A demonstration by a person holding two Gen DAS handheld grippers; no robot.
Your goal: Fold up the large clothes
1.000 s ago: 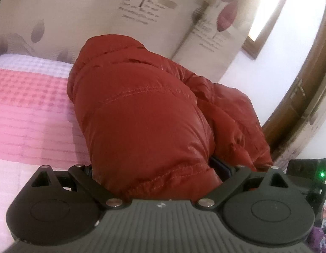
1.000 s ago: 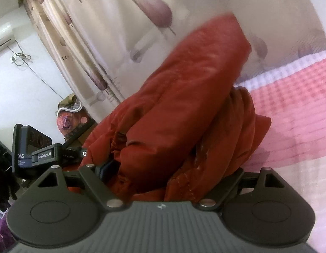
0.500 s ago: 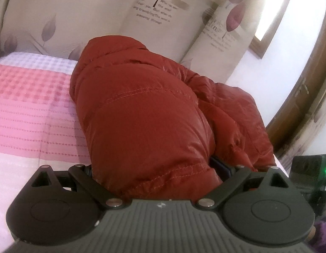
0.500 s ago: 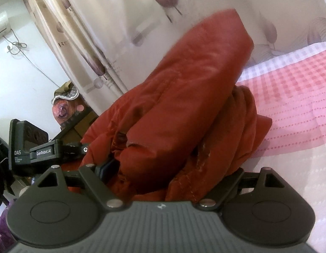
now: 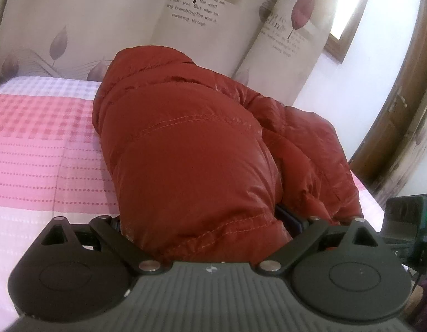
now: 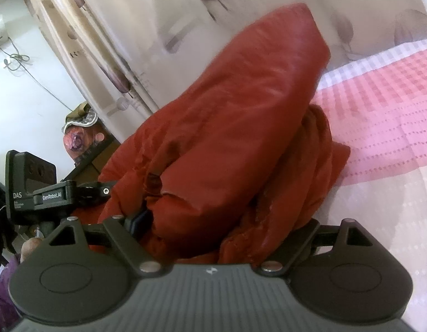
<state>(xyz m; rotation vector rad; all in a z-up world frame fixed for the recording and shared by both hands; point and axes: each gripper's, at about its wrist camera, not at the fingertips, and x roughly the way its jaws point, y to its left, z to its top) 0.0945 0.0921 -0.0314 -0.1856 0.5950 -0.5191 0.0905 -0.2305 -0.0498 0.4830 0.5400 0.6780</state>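
**Red jacket held at its near edge by both grippers**

The red jacket (image 5: 185, 149) lies bunched on the pink bedspread (image 5: 42, 149), its long axis running away from the claws toward the curtain (image 5: 108, 19). A thick fold is pinched by the left gripper (image 5: 205, 229), jaws parted only by the padding. The adjoining edge is likewise clamped by the right gripper (image 6: 213, 235). Neither is judged nearer.

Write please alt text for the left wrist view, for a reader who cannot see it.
A puffy red jacket fills the middle of the view, its near edge bunched between the left tongs. It lies on a pink checked bedspread, with a leaf-print curtain behind.
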